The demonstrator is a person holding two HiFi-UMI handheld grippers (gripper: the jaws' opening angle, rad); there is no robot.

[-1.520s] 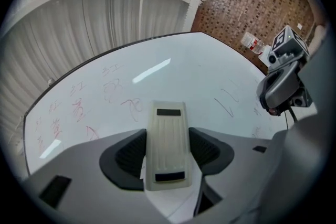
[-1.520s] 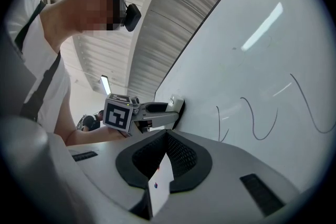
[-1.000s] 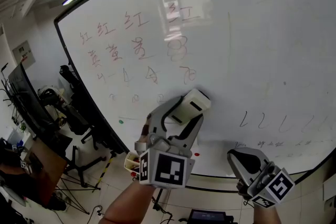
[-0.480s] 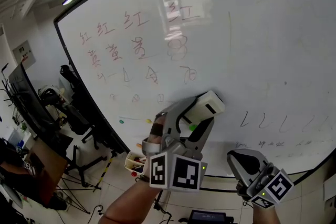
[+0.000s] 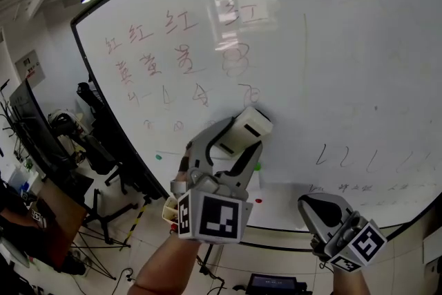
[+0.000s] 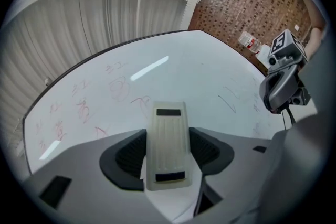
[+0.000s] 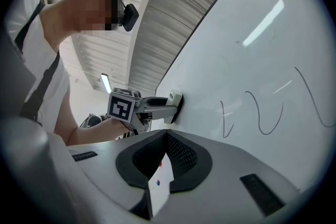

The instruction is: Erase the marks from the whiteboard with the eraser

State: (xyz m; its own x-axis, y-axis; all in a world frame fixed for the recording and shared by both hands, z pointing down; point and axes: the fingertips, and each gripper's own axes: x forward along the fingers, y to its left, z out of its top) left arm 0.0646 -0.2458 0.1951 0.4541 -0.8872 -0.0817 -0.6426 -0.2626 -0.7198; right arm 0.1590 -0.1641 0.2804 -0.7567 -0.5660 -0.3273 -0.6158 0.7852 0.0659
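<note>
Eraser: a pale plastic block with a ribbed back. It sits lengthwise in your left claw, which is closed narrow on its long sides, and its working face lies flat against the whiteboard, low and centre. It is likely light, with a stiff shell and a soft wiping face. The smooth sides could pivot under pressure, so a mid-length grip across the long sides suits it. Red marks: up and left of the eraser, the nearest just above it. Black strokes: to its right, well apart. Right claw: jaws together, holding nothing, low beside the board. Not readable: the wiping face, anything under the block, the faint script near the lower edge. The board's right side is cut off.
</note>
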